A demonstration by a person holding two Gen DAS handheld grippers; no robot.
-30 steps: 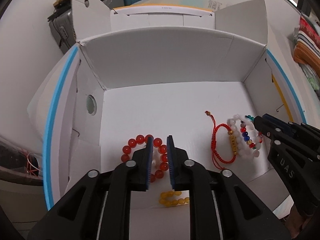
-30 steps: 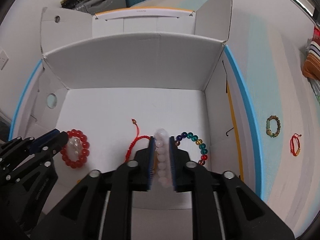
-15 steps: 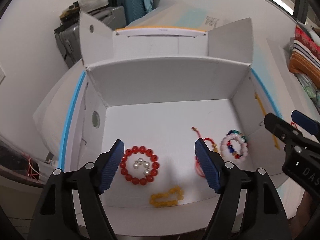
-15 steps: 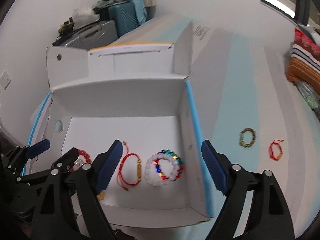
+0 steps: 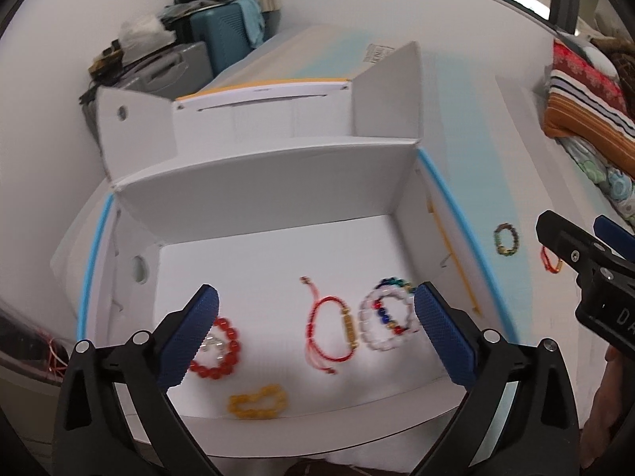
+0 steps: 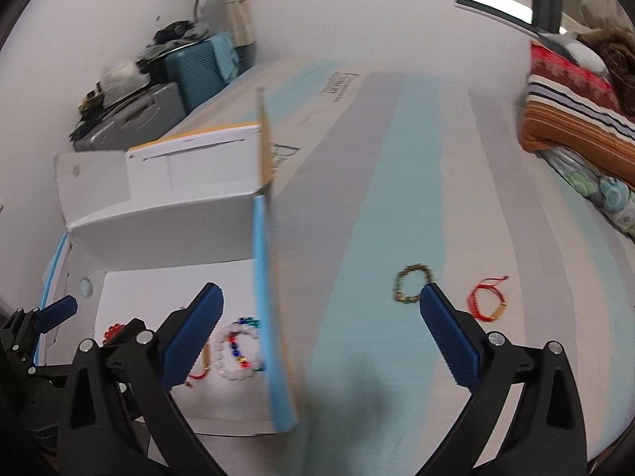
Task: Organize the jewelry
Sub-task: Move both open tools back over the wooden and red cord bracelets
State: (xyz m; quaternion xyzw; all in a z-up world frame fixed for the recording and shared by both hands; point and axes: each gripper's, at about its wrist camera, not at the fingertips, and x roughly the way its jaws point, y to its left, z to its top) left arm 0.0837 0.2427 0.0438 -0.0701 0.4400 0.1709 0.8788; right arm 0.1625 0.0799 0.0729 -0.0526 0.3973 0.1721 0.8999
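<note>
Now spread wide, both of them: left gripper [image 5: 315,331] and right gripper [image 6: 319,335], jaws just opened, nothing between the pads. Inside the white box [image 5: 278,182], on its floor — red bead bracelet [image 5: 216,351] with small pearls within, yellow bead bracelet [image 5: 258,400] near the front edge, red cord bracelet [image 5: 329,329], and white bead bracelet [image 5: 387,327] ringing a multicoloured one. Outside on the striped mattress [image 6: 397,198] (well apart from the box): green bead bracelet [image 6: 412,283], and a second red cord bracelet [image 6: 486,301] just beside it.
</note>
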